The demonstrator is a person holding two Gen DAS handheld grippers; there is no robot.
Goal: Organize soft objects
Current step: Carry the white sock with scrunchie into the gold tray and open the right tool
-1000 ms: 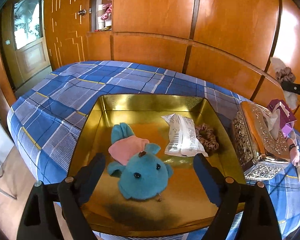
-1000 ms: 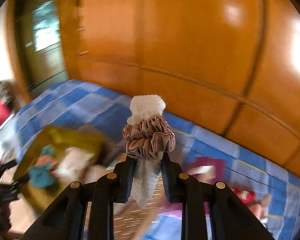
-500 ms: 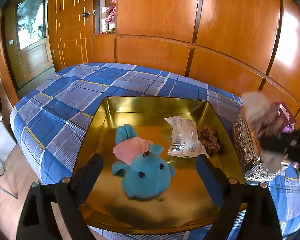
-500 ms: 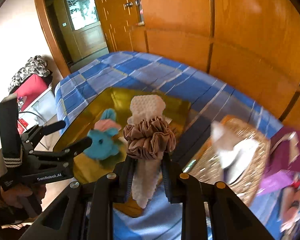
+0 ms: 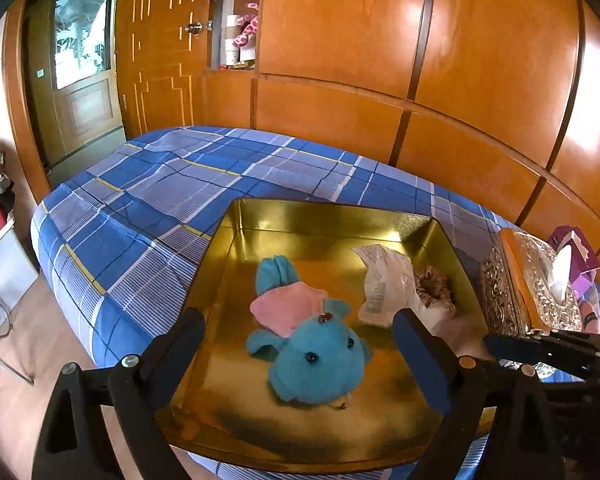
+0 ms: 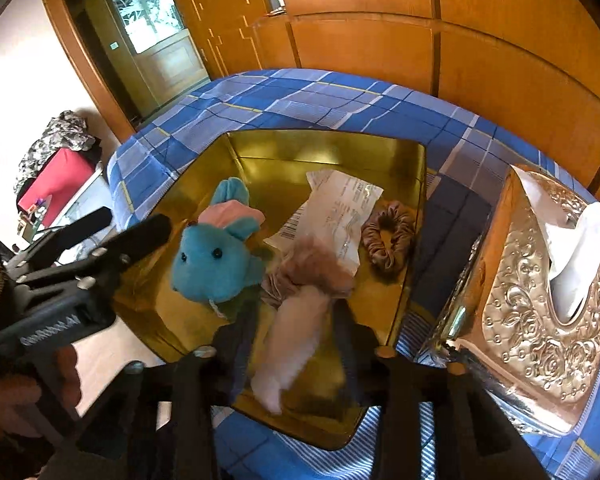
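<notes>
A gold tray [image 5: 332, 216] lies on the blue plaid bed. It holds a blue plush toy [image 5: 316, 360] with a pink top, a white packet [image 5: 384, 280] and a brown scrunchie [image 5: 436, 292]. My left gripper [image 5: 298, 320] stands wide open over the tray's near edge, its fingers either side of the plush without touching it. My right gripper [image 6: 296, 320] hangs over the tray's near right corner [image 6: 340, 436], and its jaws are opening. A white knitted piece with a second brown scrunchie [image 6: 296, 312] on it shows blurred between the fingers, clear of the pads.
An ornate silver tissue box [image 6: 540, 320] stands right of the tray, a purple box [image 5: 572, 252] behind it. Wooden wall panels run behind the bed, a door [image 5: 84, 80] at the left. A person's hand [image 6: 20, 392] holds the left gripper.
The right gripper has swung down and left from the tissue box to the tray. Its jaws have spread and let go of the white piece with the scrunchie. The left gripper has stayed put.
</notes>
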